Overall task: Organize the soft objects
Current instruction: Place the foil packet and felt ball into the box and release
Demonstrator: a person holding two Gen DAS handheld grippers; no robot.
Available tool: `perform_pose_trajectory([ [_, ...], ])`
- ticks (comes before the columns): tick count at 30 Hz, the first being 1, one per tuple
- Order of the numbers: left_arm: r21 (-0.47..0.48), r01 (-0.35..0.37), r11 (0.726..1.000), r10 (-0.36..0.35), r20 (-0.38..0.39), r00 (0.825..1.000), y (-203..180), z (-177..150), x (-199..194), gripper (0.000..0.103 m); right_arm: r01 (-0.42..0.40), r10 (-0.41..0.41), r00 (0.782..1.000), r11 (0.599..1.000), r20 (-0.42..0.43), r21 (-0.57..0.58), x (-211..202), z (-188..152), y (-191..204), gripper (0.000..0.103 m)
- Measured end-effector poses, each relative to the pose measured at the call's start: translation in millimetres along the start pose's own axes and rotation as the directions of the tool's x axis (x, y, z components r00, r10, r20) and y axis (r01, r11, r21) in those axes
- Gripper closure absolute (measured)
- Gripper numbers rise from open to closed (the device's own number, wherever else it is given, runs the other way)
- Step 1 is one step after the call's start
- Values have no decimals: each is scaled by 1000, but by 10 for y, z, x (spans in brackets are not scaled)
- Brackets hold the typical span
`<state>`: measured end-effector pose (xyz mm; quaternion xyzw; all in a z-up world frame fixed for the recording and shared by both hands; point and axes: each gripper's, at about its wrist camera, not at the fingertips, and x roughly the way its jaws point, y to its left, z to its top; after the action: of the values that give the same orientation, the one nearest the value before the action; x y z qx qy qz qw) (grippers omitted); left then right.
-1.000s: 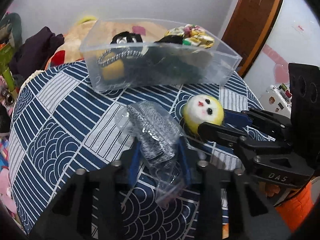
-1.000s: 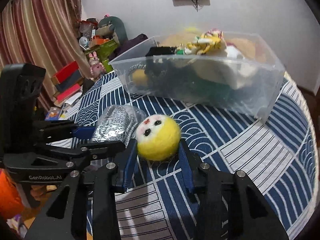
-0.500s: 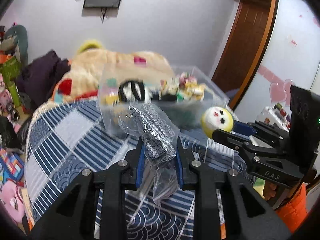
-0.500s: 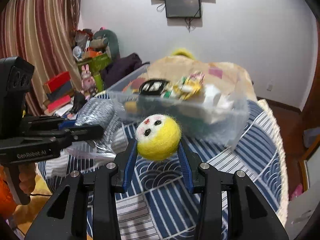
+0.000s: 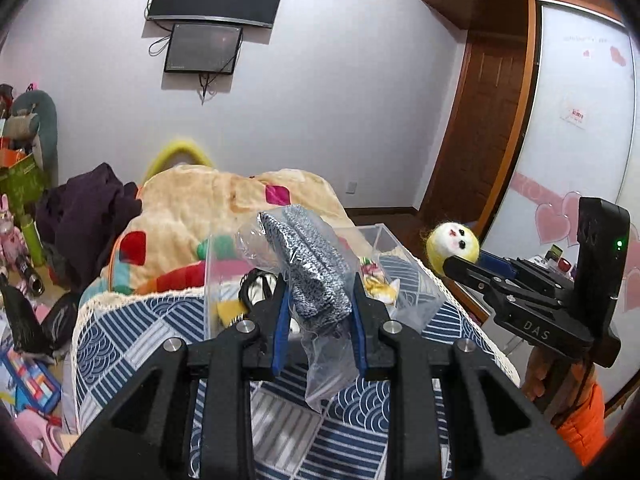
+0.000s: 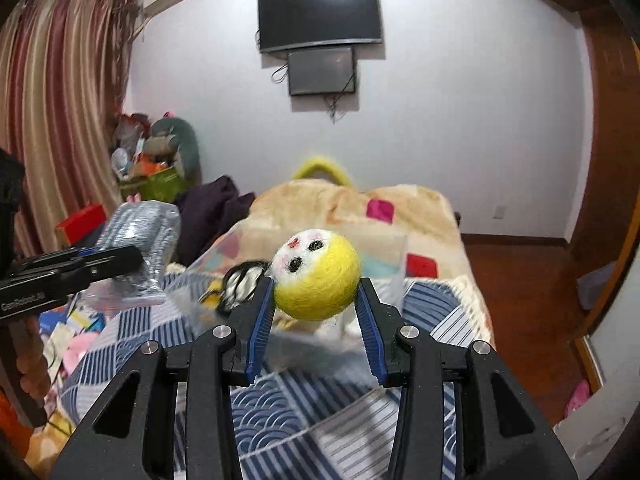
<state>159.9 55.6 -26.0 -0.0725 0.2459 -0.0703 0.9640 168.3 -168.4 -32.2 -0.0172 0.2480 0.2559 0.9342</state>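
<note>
1. Left tongs (image 5: 318,320): the blue ribbed pads are closed on a grey knit item sealed in a clear plastic bag (image 5: 316,276). The jaws stand narrow, pressing both sides of the bag, and the bag is held in the air above the bed.
2. Right tongs (image 6: 316,312): the blue pads grip a round yellow felt ball (image 6: 318,276) with a white face patch and black eyes. The ball is held clear of the surface, with the jaws part-way closed against its sides.
3. Bagged knit item: speckled grey-and-white yarn with a coarse ribbed texture. The bag is thin, crinkled film, and its loose lower end hangs below the pads.
4. Felt ball: fuzzy wool surface, spherical.
5. Clear plastic bin (image 5: 384,236): rectangular, with transparent walls. It sits on the bed beyond both tongs and holds a mix of soft items, among them a black-and-white piece and a yellow patterned one.
6. Surface: the bed (image 5: 120,340) is covered with a navy-and-white sheet in wave and stripe patches. A cream fleece blanket (image 5: 208,204) with coloured squares lies behind the bin.
7. Room: pale wall carrying a dark monitor (image 6: 318,12) with a smaller screen (image 6: 322,71) below it, striped curtains (image 6: 60,120) at one side, a wooden door frame (image 5: 480,120) at the other, and a cluttered floor.
</note>
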Motion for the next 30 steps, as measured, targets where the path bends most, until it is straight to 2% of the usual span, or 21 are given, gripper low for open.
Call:
perform_pose_trajectory([
  [5,9,-3,1000,3,-26,1000,7,50,265,77,6,-6,1000,1000,-22,20,124,-5,-51,65],
  [10,-8,-20,1000,20,-81,997,49,0,608,77,16,-14,996,1000,-89,26,361,-60,-86,65],
  [16,-33,-35,999,29,-164,986,190,-135,997,77,3,1,989,1000,-150,25,551,-153,-103,65],
  [22,-20,-64,998,58,-215,975,234,-216,1164,76,1,-2,984,1000,-180,-6,622,-192,-69,64],
  [26,-19,-79,997,72,-246,966,250,-241,1198,69,-18,16,982,1000,-186,-10,612,-166,-65,62],
  [28,-16,-85,996,79,-241,967,249,-242,1157,62,-21,19,981,1000,-191,-11,602,-153,-53,59],
  [30,-12,-88,996,83,-228,970,243,-236,1092,52,-9,6,982,1000,-188,-15,566,-145,-51,48],
])
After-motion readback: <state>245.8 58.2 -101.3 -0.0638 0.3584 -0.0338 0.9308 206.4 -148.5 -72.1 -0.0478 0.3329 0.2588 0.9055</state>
